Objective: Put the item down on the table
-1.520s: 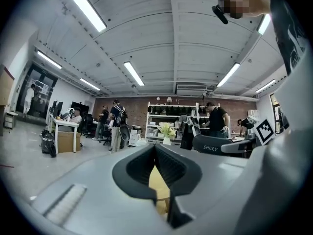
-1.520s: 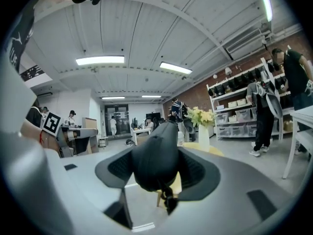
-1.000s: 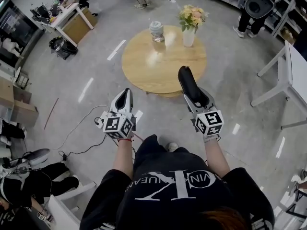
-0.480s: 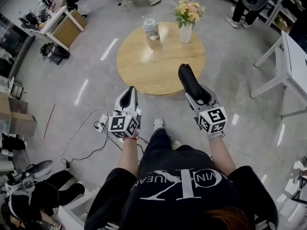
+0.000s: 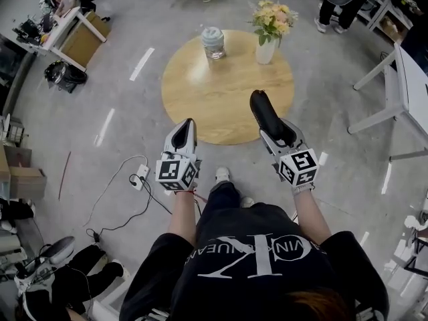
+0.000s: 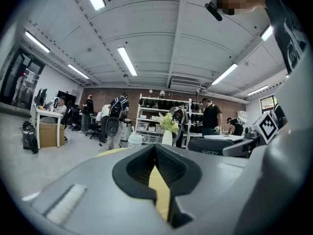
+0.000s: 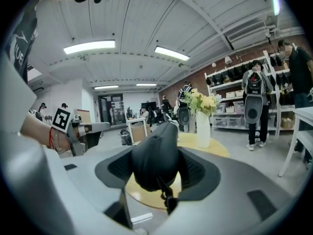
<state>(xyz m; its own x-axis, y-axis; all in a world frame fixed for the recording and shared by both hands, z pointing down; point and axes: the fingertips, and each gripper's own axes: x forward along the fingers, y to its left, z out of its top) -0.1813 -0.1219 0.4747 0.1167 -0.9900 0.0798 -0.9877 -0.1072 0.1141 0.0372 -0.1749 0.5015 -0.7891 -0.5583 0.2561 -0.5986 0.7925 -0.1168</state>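
Black and soft-looking, the item (image 7: 155, 156) sits clamped between the jaws of the right gripper (image 5: 273, 131), which are closed on both its sides. In the right gripper view a small zip pull hangs from the item's near end. The item sticks out well past the fingertips, and in the head view its far end overlaps the near edge of the round wooden table (image 5: 214, 92). It is held up in the jaws, not lying on the tabletop.

The left gripper (image 5: 185, 124) has its jaws brought together with nothing between them. In the left gripper view only a narrow sliver of the yellowish tabletop shows through the slot behind the tips. This gripper points at the table's near edge from just short of it, over the grey floor.

Each gripper ends in a marker cube at the person's wrist, the left cube (image 5: 178, 174) and the right cube (image 5: 299, 168) roughly level with each other.

On the far side of the table stand a lidded jar (image 5: 213, 42) and, to its right, a white vase of flowers (image 5: 266, 45), apart from each other. A cable and power strip (image 5: 141, 173) lie on the floor just left of the left gripper. Part of a white table (image 5: 409, 89) stands at the right edge.
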